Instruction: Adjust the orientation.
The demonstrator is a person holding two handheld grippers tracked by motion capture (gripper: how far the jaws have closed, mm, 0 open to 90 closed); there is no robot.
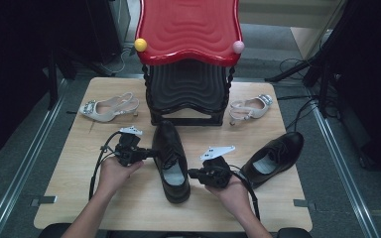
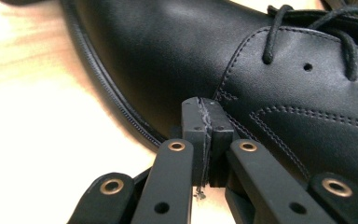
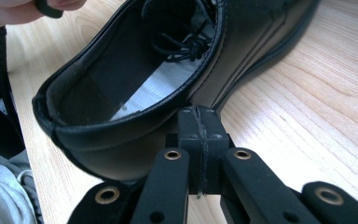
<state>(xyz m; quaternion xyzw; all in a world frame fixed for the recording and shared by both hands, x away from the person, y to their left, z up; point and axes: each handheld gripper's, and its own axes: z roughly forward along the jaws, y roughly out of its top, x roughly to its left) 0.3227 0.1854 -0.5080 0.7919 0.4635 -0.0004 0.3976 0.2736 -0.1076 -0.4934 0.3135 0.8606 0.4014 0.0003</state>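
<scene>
A black leather lace-up shoe stands in the middle of the wooden table, toe pointing away from me. My left gripper is shut with nothing between its jaws, its tips against the shoe's left side. In the left gripper view the joined tips rest against the shoe's upper just above the sole. My right gripper is also shut and empty, pressed against the right side near the heel. In the right gripper view its tips meet the shoe below the collar.
A second black shoe lies angled at the right. Two white heeled sandals sit at the back left and back right. A red stool stacked on a black one stands at the table's far edge.
</scene>
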